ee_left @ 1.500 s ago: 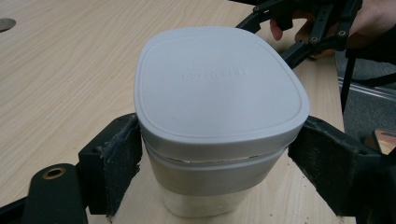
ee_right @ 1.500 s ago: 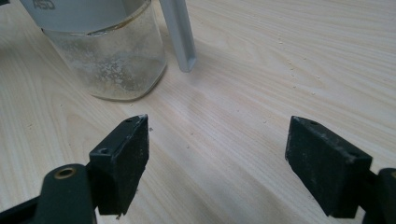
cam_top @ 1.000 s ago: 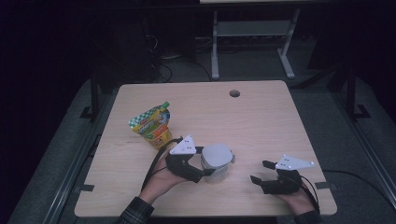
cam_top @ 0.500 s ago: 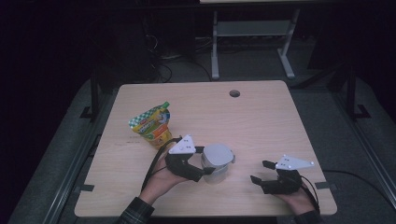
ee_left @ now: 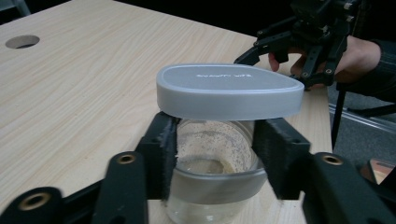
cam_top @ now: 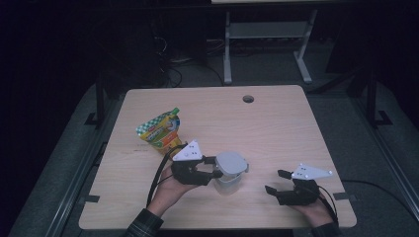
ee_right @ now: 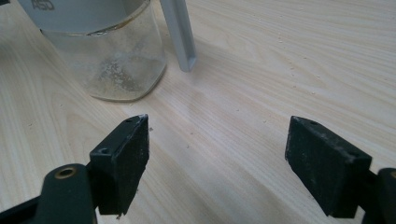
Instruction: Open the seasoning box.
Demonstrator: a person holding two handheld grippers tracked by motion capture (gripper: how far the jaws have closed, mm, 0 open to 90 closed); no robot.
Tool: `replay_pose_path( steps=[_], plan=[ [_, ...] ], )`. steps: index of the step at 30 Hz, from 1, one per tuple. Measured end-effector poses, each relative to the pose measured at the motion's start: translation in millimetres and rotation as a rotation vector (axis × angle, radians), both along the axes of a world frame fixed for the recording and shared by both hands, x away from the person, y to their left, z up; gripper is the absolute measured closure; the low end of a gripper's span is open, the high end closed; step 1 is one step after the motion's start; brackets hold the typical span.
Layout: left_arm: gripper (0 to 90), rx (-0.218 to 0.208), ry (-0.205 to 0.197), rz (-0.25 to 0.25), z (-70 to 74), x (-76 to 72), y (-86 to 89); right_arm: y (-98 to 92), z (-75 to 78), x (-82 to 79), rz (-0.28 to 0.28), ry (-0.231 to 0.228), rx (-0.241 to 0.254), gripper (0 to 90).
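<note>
A clear glass jar (cam_top: 228,181) with a grey lid (cam_top: 231,163) stands near the table's front edge. My left gripper (cam_top: 217,174) reaches it from the left. In the left gripper view its jaws have just been closing, and both pads (ee_left: 163,149) now press on the jar (ee_left: 215,163) just below the lid (ee_left: 226,91). The jar's glass is dusted with a pale residue inside. My right gripper (cam_top: 274,181) rests on the table to the right of the jar, open, with bare wood between its pads (ee_right: 126,158). The jar (ee_right: 112,60) stands beyond them.
A yellow and green snack pouch (cam_top: 160,131) lies left of centre on the wooden table (cam_top: 276,128). A round cable hole (cam_top: 248,98) sits near the far edge. A grey strip (ee_right: 180,32) stands beside the jar. Dark floor and a metal frame (cam_top: 267,49) lie beyond.
The left gripper's jaws have drawn in against the jar. Neither hand has shifted, and the jar stands where it was.
</note>
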State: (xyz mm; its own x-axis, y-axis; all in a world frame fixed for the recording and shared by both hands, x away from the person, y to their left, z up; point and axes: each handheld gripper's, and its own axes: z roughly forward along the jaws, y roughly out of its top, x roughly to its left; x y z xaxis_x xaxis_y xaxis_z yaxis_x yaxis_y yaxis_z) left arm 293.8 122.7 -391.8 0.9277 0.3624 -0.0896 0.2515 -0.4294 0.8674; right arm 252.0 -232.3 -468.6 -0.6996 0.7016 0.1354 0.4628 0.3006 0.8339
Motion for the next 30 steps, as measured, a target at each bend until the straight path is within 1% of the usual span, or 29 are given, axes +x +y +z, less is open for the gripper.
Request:
replay_pose_path(
  steps=[3,4,7,10,11,13,15,16,19,20,22,23,26,28,30],
  plan=[
    [58.0,0.0,0.003,-0.002,-1.3,-0.1,-0.8,-0.1,0.1,-0.1,0.0,-0.001,0.001,21.2],
    [62.4,-0.004,0.008,0.001,-1.3,0.0,-0.5,-0.2,0.3,-0.2,-0.001,0.0,0.002,21.2],
    [71.3,-0.008,0.018,0.007,-1.4,1.5,1.0,-0.5,0.3,-0.2,-0.001,0.0,0.001,21.2],
    [87.0,-0.016,0.037,-0.001,-1.9,2.7,2.3,-0.3,-0.2,0.1,0.003,0.001,-0.002,21.5],
    [89.8,-0.015,0.045,-0.008,-1.7,3.7,2.8,-0.1,-0.2,0.0,0.002,0.002,-0.002,21.5],
    [89.9,-0.017,0.056,-0.008,-0.7,3.8,2.7,-0.2,0.1,-0.1,0.002,0.002,0.001,21.5],
    [89.8,-0.032,0.064,0.008,1.3,3.6,2.5,-0.4,0.4,-0.3,0.0,0.002,0.002,21.5],
    [89.8,-0.033,0.064,0.007,2.1,3.2,2.7,-0.7,0.3,-0.3,0.001,0.001,0.0,21.5],
    [89.9,-0.013,0.048,-0.007,8.0,1.7,2.0,-1.0,0.4,-0.1,0.001,-0.001,0.0,21.5],
    [89.9,-0.018,0.047,-0.009,9.1,1.4,1.3,-1.1,0.4,0.0,0.001,-0.002,0.0,21.5],
    [90.0,-0.012,0.049,-0.014,10.8,2.6,-0.1,-1.2,0.4,0.0,0.0,-0.002,0.0,21.5],
    [90.0,-0.001,0.045,-0.022,12.4,3.4,-1.6,-1.2,0.5,0.0,-0.001,-0.001,0.0,21.5],
    [90.0,0.003,0.035,-0.036,17.7,5.3,-6.4,-1.3,0.8,-0.6,0.0,0.0,0.001,21.5],
    [90.0,0.009,0.031,-0.035,22.1,7.1,-9.9,-1.5,0.9,-0.8,0.001,-0.001,0.002,21.5],
    [90.0,0.003,0.03,-0.039,25.8,9.5,-13.3,-1.8,0.9,-0.8,0.002,-0.001,0.002,21.5]
  ],
)
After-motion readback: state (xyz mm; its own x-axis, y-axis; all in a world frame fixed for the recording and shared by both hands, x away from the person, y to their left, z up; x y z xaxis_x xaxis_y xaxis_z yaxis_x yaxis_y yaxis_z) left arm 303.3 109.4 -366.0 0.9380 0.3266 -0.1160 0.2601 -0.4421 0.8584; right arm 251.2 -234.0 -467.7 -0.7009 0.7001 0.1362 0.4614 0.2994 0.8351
